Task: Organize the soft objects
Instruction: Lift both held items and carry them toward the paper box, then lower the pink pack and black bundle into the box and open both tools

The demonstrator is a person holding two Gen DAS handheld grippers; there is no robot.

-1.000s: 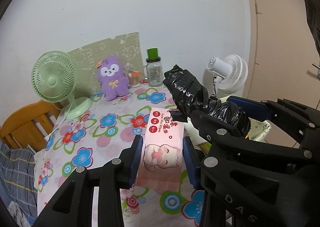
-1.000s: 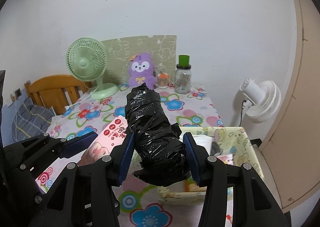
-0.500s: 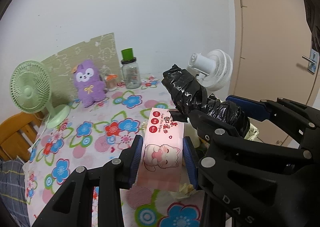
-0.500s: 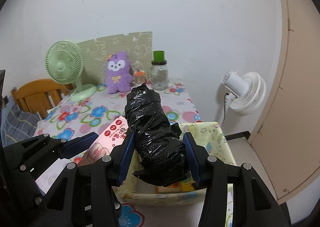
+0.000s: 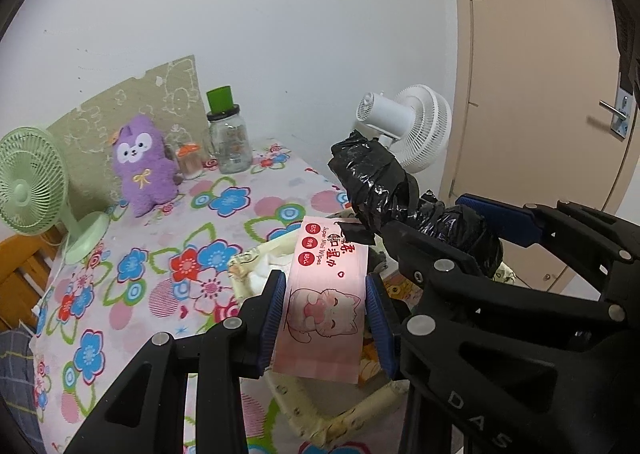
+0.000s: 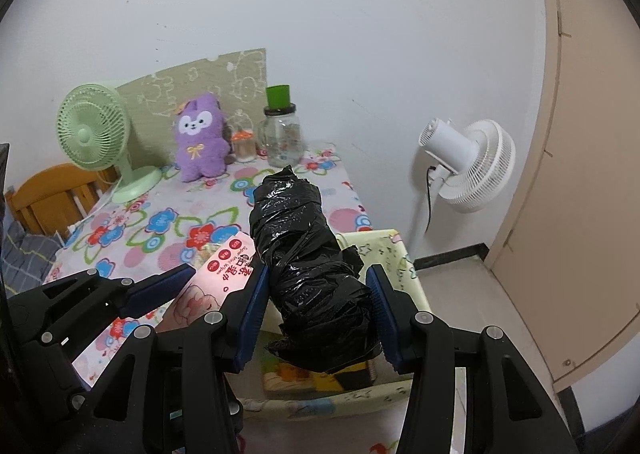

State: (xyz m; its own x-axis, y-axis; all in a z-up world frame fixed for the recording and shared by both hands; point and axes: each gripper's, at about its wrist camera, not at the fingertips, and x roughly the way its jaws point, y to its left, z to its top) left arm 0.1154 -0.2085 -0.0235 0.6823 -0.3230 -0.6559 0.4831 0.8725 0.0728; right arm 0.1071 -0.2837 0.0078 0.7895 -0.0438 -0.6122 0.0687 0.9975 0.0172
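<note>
The left hand-held gripper (image 5: 326, 312) pinches one pink wipes pack (image 5: 325, 308); the right hand-held gripper (image 6: 316, 310) pinches one black plastic bundle (image 6: 310, 274). Two fans stand far off: a green fan (image 6: 94, 134) on the counter (image 6: 160, 222), a white fan (image 6: 476, 166) right.

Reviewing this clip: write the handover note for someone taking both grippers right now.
Left gripper: shut on the pink wipes pack, held above the near end of the yellow fabric bin.
Right gripper: shut on the black plastic-wrapped bundle, also over the bin.
The bin sits at the right edge of the flowered table and already holds some items; what they are is hard to tell.
Done: both items picked up and brought to the bin.
Left: lower and release both into the bin. The purple plush at the back of the table may be next.
</note>
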